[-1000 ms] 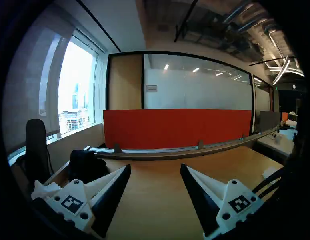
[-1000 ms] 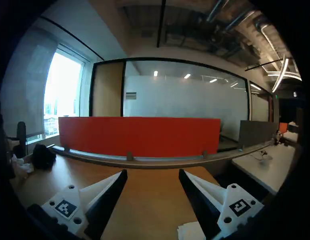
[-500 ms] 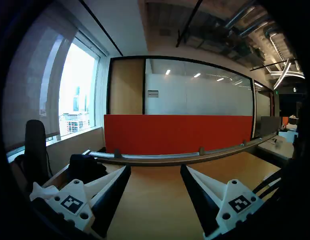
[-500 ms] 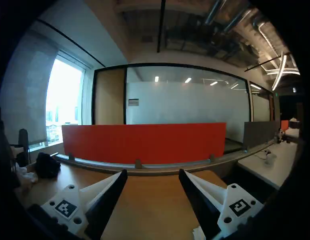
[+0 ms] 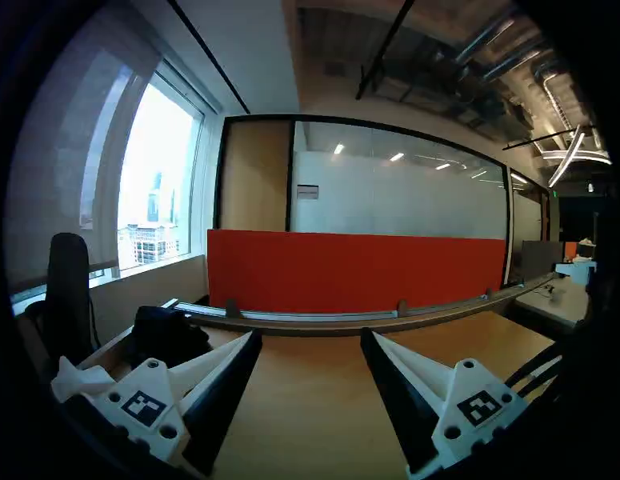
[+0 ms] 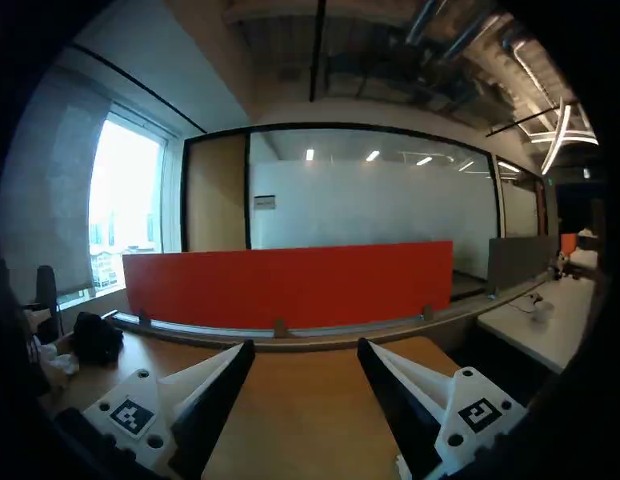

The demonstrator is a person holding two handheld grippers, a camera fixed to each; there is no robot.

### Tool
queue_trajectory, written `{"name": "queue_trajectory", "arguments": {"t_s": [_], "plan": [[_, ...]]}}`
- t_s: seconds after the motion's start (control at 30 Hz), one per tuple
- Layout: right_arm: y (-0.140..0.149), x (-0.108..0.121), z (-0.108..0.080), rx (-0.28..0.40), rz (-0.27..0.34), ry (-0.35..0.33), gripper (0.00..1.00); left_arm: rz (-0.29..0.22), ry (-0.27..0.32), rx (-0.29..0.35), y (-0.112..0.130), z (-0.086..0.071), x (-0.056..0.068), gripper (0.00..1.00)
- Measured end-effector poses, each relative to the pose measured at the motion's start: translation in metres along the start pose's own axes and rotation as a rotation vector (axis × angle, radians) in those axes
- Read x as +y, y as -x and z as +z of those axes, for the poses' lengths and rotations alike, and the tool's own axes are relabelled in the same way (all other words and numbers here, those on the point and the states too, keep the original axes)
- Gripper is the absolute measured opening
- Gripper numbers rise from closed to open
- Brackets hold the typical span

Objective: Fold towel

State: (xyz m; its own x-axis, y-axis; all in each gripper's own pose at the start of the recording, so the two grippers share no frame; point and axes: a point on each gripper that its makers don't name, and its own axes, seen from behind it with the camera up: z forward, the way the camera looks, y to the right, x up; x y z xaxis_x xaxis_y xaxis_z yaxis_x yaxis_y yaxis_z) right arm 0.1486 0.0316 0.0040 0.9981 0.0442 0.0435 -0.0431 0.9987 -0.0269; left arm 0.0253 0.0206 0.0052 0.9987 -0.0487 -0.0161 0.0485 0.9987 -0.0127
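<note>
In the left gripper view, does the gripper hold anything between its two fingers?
No, the left gripper is open, with bare wooden desk showing in the gap between its fingers.

Left gripper (image 5: 310,334) jaws apart over wooden desk (image 5: 310,416); orange divider (image 5: 354,272) behind.

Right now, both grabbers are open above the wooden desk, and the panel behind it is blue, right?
Not blue: the panel behind the wooden desk is red, as the left gripper view shows. The left gripper and right gripper are indeed open above the desk.
</note>
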Motion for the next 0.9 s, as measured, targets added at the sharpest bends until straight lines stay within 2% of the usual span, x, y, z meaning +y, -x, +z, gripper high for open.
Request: {"name": "queue_trajectory", "arguments": {"t_s": [0.2,0.4,0.67,0.9], "plan": [[-0.002,-0.007,-0.004,0.003,0.014,-0.013,0.99,0.021,0.000,-0.001,0.013,-0.001,0.004,0.92],[0.006,-0.014,-0.007,0.001,0.012,-0.034,0.99,0.021,-0.002,0.013,0.031,-0.002,0.005,0.92],[0.015,-0.024,-0.013,0.011,0.004,-0.050,0.99,0.029,-0.015,0.037,0.059,-0.003,0.000,0.92],[0.030,-0.024,-0.018,0.012,-0.011,-0.041,0.99,0.022,-0.019,0.064,0.087,-0.003,-0.006,0.91]]}}
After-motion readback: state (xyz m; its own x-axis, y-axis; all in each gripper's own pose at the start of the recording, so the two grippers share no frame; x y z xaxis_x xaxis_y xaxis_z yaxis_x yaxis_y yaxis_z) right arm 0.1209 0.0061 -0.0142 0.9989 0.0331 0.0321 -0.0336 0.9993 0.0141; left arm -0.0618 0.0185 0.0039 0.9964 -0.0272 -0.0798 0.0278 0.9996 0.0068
